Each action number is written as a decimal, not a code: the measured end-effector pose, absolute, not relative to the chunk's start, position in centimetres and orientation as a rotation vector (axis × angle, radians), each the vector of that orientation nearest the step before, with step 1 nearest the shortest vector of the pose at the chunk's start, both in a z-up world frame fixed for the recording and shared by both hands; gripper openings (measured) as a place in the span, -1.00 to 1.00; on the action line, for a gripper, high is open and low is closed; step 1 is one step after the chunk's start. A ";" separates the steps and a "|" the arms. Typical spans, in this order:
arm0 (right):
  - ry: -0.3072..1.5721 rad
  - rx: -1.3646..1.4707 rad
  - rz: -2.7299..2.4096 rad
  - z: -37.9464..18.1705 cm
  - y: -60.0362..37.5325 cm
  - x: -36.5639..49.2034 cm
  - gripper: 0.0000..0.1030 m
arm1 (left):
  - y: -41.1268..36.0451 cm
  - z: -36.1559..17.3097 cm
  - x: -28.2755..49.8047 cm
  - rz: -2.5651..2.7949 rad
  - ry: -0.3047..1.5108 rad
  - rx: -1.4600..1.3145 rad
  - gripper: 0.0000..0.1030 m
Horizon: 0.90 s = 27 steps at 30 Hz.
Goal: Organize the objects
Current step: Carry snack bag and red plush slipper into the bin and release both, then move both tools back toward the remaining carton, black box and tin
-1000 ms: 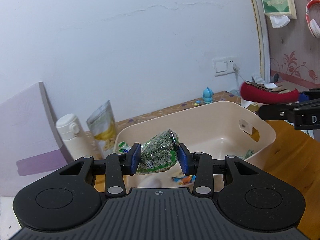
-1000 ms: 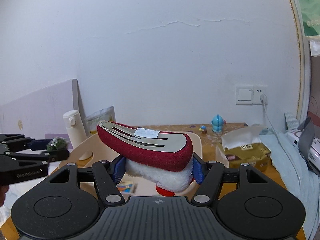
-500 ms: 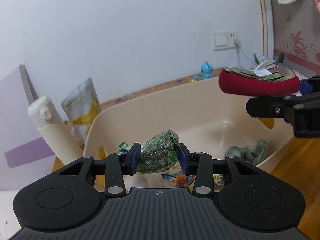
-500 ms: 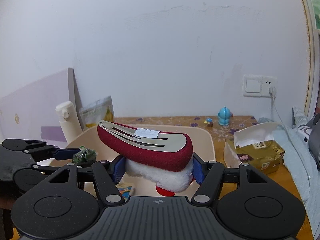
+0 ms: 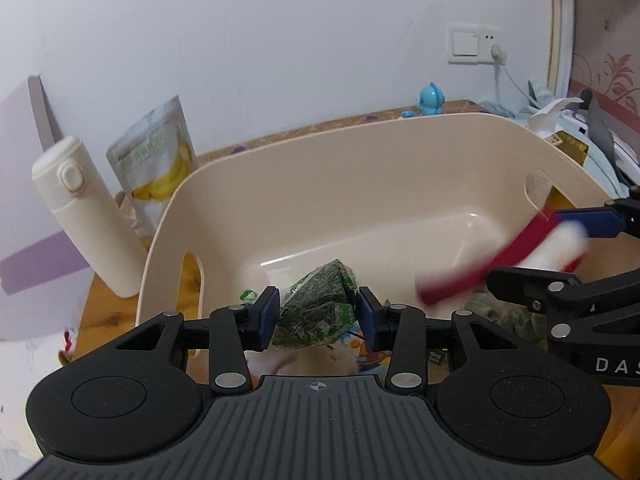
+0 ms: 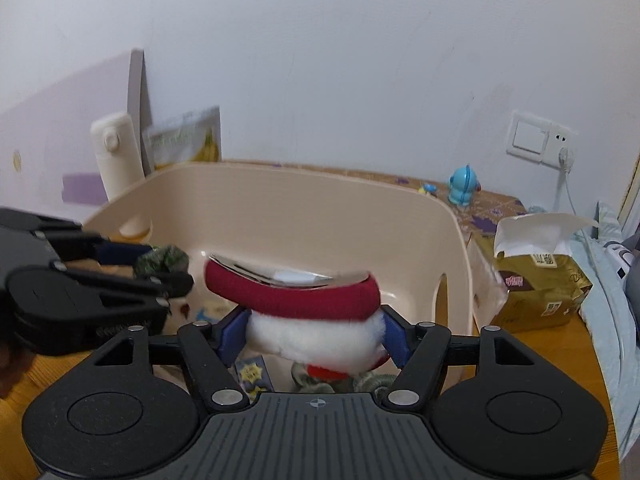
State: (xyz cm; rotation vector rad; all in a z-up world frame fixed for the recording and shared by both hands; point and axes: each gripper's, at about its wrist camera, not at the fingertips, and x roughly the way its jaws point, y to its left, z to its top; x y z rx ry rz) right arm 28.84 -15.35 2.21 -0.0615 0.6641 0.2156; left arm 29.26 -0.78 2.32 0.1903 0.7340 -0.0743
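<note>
My left gripper [image 5: 318, 316] is shut on a green snack packet [image 5: 316, 312] and holds it over the near left part of a beige plastic bin [image 5: 360, 152]. My right gripper [image 6: 314, 330] is shut on a red and white plush hair clip [image 6: 296, 296] with a metal clip on top, held over the bin's [image 6: 320, 200] near right part. The clip looks blurred in the left wrist view [image 5: 500, 256]. The left gripper and its packet [image 6: 162, 258] show at the left in the right wrist view. Small packets and a greenish cloth [image 5: 486, 306] lie in the bin.
A cream flask [image 5: 86, 216] and a banana snack pouch [image 5: 154, 164] stand left of the bin by a purple board [image 5: 24, 200]. A blue toy figure [image 6: 462, 186] and a wall socket [image 6: 540, 140] are behind. A gold tissue pack [image 6: 536, 280] lies right of the bin.
Both grippers have come down and forward over the bin, still holding their objects. The hair clip has dropped from above the bin's rim to inside its walls.
</note>
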 end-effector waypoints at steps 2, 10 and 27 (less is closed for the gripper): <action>0.672 -0.057 0.210 2.2 -15.4 29.0 0.41 | -0.6 2.2 29.5 -0.073 0.752 0.173 -0.07; 0.605 0.000 0.193 3.2 -16.8 27.4 0.91 | -0.3 2.6 28.7 -0.070 0.708 0.174 0.33; 0.454 0.046 0.206 7.4 -20.0 21.6 1.00 | 0.7 7.0 22.4 -0.046 0.549 0.166 0.59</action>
